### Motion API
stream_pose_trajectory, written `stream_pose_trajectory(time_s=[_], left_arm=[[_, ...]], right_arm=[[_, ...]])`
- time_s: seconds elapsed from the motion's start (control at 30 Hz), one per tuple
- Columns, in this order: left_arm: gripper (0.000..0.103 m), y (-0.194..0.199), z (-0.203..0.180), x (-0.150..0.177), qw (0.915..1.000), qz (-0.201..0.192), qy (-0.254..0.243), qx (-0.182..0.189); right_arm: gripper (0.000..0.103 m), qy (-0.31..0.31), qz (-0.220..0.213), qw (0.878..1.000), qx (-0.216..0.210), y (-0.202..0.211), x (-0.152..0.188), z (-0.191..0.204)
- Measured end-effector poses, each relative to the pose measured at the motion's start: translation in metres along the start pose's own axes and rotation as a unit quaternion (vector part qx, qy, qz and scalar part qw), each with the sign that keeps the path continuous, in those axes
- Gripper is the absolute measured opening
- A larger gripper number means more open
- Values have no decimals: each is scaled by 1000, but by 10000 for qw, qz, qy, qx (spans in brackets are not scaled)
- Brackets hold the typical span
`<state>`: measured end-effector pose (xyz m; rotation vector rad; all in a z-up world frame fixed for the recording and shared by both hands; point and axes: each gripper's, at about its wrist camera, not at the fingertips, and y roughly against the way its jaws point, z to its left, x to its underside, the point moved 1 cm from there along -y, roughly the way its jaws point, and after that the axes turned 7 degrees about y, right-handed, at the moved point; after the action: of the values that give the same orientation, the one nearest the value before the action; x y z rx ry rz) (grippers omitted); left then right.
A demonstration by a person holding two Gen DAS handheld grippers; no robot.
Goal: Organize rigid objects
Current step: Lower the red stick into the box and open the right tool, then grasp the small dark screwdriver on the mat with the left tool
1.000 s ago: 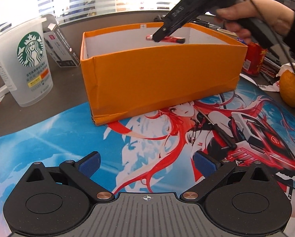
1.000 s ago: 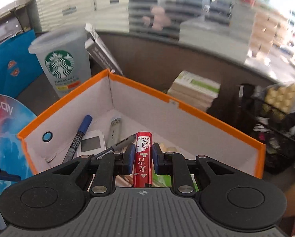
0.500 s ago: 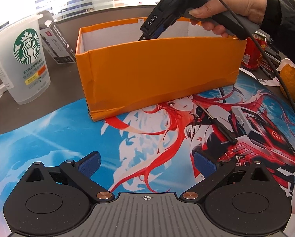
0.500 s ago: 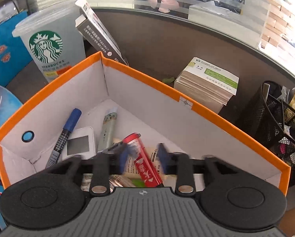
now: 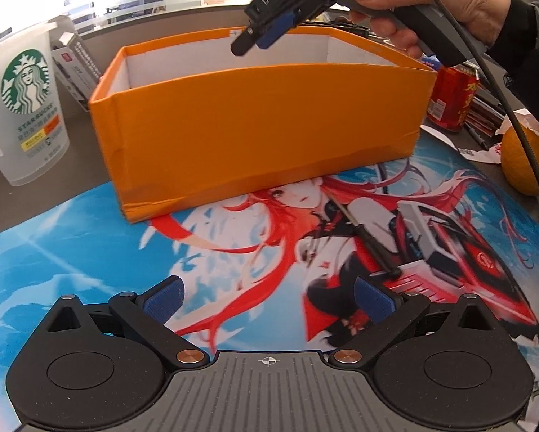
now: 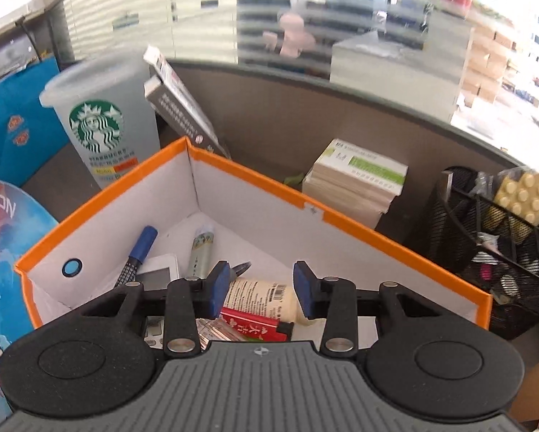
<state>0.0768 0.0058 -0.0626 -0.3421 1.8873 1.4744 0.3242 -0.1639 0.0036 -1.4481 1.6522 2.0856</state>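
Observation:
An orange box [image 5: 262, 126] with white inside walls stands at the back of the printed mat [image 5: 89, 259]. My right gripper [image 6: 261, 289] is open and empty above the box [image 6: 341, 223]; it also shows in the left wrist view [image 5: 258, 34]. Below it in the box lie a red lighter [image 6: 249, 325], a cream bottle [image 6: 266, 297], a blue marker [image 6: 138, 252], a small white device [image 6: 157, 275] and a green tube [image 6: 200, 250]. My left gripper [image 5: 267, 297] is open and empty, low over the mat in front of the box.
A Starbucks cup [image 5: 24, 108] and a grey carton [image 5: 76, 68] stand left of the box. A red can [image 5: 451, 99] and an orange [image 5: 525, 163] are to the right. A stack of green-white packs [image 6: 356, 180] and a black mesh basket [image 6: 485, 248] stand behind the box.
My right gripper opened and let the red lighter drop into the box, then rose above the rim. My left gripper stayed open and drifted slightly.

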Motion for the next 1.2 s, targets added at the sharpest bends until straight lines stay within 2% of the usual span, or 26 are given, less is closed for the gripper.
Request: stream_pose_trajectory(time_s=[0.2,0.3,0.43,0.53,0.67,0.77,0.87,0.97,1.07,1.2], left_arm=[[102,-6,-16,-4,9999,-37,111,-93],[102,-11,-24,-8,9994,-68,239,-224],[102,-17,-34,-12,9990,-23,406,-202],[102,-20,-43,-13,9988,9,464,-143],[102,-25,-54,-12,9988,9,461,-147],[102,-25,-59,-10,9987,-104,450,-219],[100,-24,-60,-4,9980,-277,489,-273],[98,-24,-67,3,9973,-443,293,-506],[87,-18,-72,8,9963,-620,331,-504],[52,-11,-77,16,9931,-888,441,-630]], right_arm=[[37,-345,-605,9973,213,35,10,-5],[37,-689,-1056,9919,113,60,22,-7],[38,-812,-1480,9856,101,93,41,1],[43,-751,-1672,9829,190,115,55,10],[44,-771,-1875,9790,212,138,73,17],[45,-878,-2032,9750,196,152,85,20],[51,-975,-2197,9703,284,166,99,24],[52,-1036,-2401,9644,395,177,111,28],[52,-1154,-2546,9593,402,185,121,29],[52,-1203,-2662,9552,468,188,129,33]])
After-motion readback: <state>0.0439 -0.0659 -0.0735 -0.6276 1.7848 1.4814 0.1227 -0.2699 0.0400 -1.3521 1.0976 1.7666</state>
